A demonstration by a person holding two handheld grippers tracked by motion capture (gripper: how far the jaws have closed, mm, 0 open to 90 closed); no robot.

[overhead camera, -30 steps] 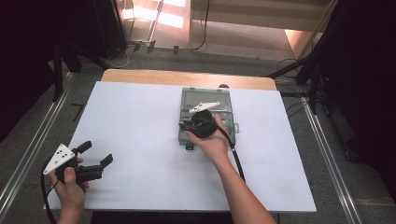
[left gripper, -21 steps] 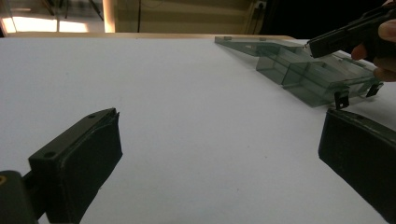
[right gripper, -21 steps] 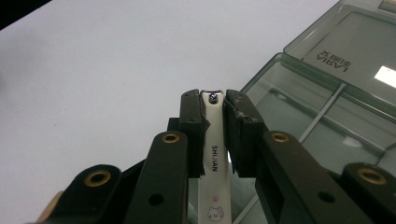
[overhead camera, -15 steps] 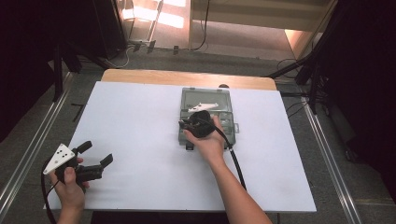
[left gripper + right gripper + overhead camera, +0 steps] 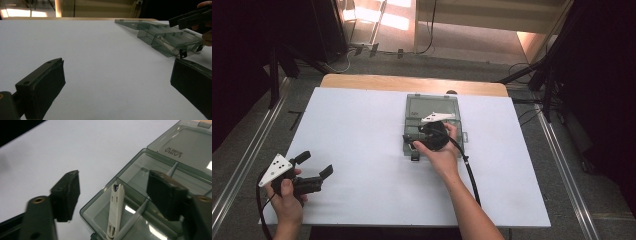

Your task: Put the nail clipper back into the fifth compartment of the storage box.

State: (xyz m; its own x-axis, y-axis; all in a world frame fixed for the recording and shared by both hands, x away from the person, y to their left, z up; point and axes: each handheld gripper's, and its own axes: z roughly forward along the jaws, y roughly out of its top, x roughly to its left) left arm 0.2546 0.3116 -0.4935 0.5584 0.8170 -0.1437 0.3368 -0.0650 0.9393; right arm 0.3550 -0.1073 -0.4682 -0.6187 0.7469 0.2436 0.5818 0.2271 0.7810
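A smoky clear plastic organiser box [image 5: 434, 107] lies open on the white table, its lid [image 5: 190, 147] folded back flat. A slim white clip-like tool [image 5: 115, 211] lies in the corner compartment, seen in the right gripper view. My right gripper [image 5: 113, 192] hovers open just above that compartment, one jaw outside the box wall and one over the dividers. In the high view the right gripper [image 5: 412, 137] sits over the box's near left part. My left gripper [image 5: 314, 165] is open near the table's front left, holding nothing; the box [image 5: 165, 37] lies far off in its view.
The white table top [image 5: 362, 135] spreads wide to the left of the box. A wooden strip [image 5: 412, 84] runs along the far edge. The right gripper's black cable [image 5: 469, 172] trails over the table beside the forearm. Metal rails flank both sides.
The right gripper has shifted slightly toward the box's near left corner. The left gripper has stayed put.
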